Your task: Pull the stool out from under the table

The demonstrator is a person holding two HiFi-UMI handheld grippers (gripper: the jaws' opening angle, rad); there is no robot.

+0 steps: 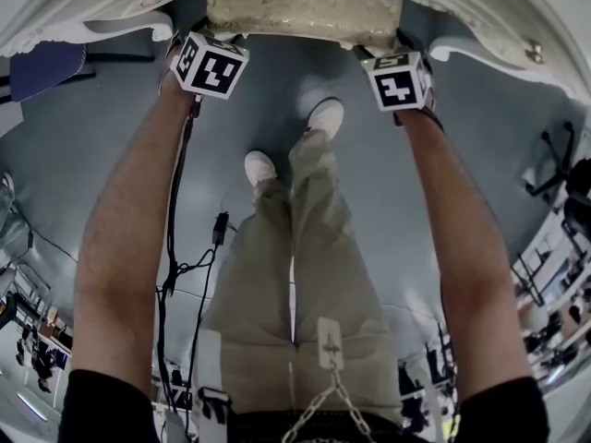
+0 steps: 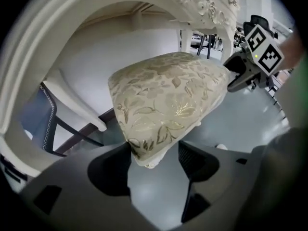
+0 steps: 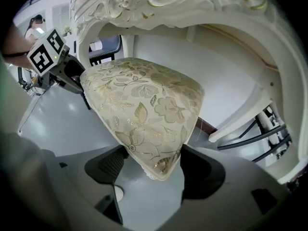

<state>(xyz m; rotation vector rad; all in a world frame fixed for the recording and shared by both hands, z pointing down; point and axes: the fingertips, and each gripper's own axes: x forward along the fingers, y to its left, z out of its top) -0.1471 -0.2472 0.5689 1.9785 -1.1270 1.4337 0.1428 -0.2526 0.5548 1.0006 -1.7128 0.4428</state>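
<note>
stool (image 1: 305,12): padded seat, cream brocade with gold leaf pattern, rounded corners, tucked under the scalloped edge of the carved white worktop (image 1: 83,7) | left gripper (image 2: 154,159): fingers spread around a seat corner, not pinching | right gripper (image 3: 149,166): fingers spread around the other corner | floor (image 1: 277,90): smooth glossy grey, open on the seat's near side

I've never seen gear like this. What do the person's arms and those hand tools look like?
Both arms are bare below a black short sleeve. The left gripper and right gripper are grey plastic with dark, ribbed fingers. Each carries a white cube printed with black square markers. A black cable runs along the left arm.
</note>
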